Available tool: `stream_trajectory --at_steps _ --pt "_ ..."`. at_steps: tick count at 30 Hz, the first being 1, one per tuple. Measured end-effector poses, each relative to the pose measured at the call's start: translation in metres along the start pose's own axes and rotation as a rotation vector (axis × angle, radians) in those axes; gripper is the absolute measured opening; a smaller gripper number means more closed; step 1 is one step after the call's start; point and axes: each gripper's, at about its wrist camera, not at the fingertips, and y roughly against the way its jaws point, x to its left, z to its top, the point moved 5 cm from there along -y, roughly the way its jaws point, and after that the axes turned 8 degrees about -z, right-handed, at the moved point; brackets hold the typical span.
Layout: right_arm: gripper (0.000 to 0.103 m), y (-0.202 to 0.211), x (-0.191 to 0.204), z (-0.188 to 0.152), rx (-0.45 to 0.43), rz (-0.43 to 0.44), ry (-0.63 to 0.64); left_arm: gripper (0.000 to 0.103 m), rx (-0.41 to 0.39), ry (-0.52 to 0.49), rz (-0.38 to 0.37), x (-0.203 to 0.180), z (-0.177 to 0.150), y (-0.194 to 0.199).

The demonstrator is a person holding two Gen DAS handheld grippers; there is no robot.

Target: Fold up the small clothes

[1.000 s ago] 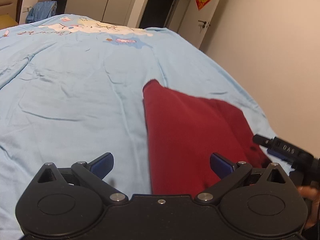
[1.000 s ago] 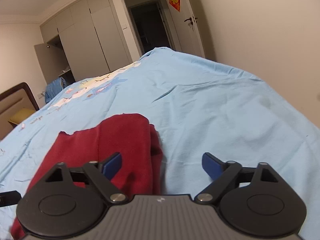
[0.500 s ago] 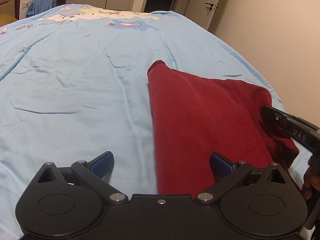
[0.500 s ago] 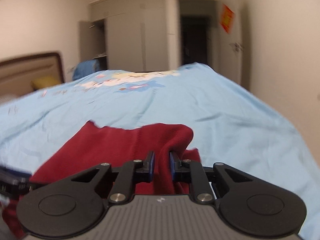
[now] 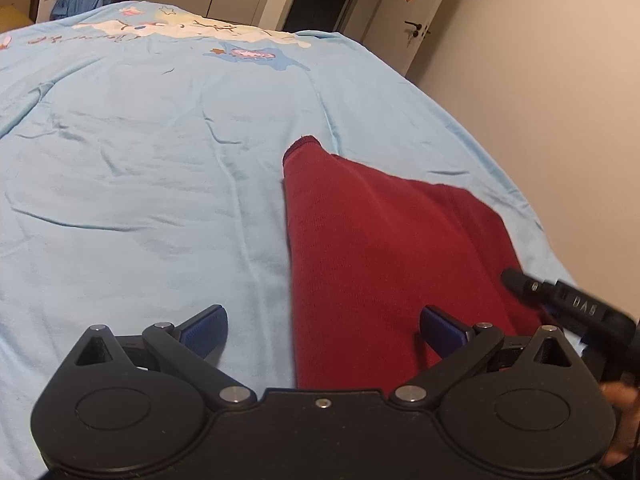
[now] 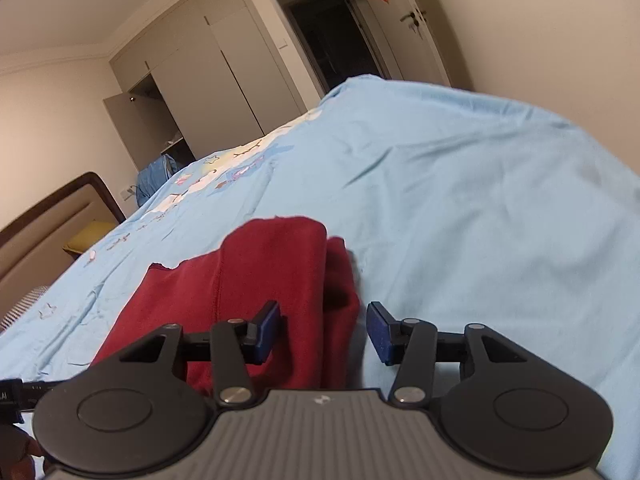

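The left tool (image 5: 322, 330) hangs over the bed (image 5: 140, 168) with its blue pads spread wide and nothing between them; the left pad sits above bare light-blue sheet, the right pad (image 5: 444, 330) above the near end of the red garment (image 5: 384, 256). In the left wrist view that garment lies flat on the sheet from about 12 o'clock, where a narrow corner points up the bed, down to 5 o'clock, just beside the bed's right edge. At 4 o'clock the right tool (image 5: 560, 300) reaches in over the garment's right border, a hand (image 5: 618, 404) behind it. In the right wrist view the right tool (image 6: 324, 332) is parted, gripping nothing, its pads straddling a folded, doubled edge of the red garment (image 6: 256, 288) without touching it. At 12 o'clock stand a wardrobe (image 6: 208, 80) and a dark doorway (image 6: 336, 48).
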Motion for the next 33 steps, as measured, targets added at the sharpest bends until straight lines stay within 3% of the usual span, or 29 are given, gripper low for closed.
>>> stream_trajectory --at_steps 3,5,8,11,13,17,19,25,33 --pt "0.053 -0.004 -0.012 -0.005 0.015 0.034 -0.086 0.102 0.01 -0.007 0.035 0.0 0.004 -0.005" --pt "0.045 -0.005 -0.016 -0.008 0.017 0.049 -0.096 0.102 0.013 -0.019 0.055 0.001 0.006 -0.005" --pt "0.036 -0.004 -0.017 -0.013 0.011 0.061 -0.074 0.102 -0.007 -0.014 0.036 0.004 0.011 0.002" --pt "0.033 -0.007 -0.015 -0.017 0.006 0.059 -0.069 0.1 -0.024 0.037 -0.01 0.016 0.016 0.01" --pt "0.033 -0.008 -0.017 -0.019 0.004 0.061 -0.074 0.084 -0.029 0.109 -0.071 0.027 0.018 0.012" --pt "0.033 -0.007 -0.018 -0.022 0.002 0.066 -0.079 0.072 -0.03 0.246 -0.155 0.045 0.019 0.007" --pt "0.032 -0.007 -0.018 -0.022 0.002 0.064 -0.079 0.059 -0.024 0.267 -0.187 0.047 0.021 0.0" --pt "0.032 -0.006 -0.017 -0.022 0.0 0.061 -0.077 0.035 0.036 0.303 -0.208 0.042 0.019 -0.026" --pt "0.032 -0.007 -0.015 -0.023 -0.002 0.057 -0.074 0.03 0.054 0.227 -0.108 0.024 0.024 -0.028"
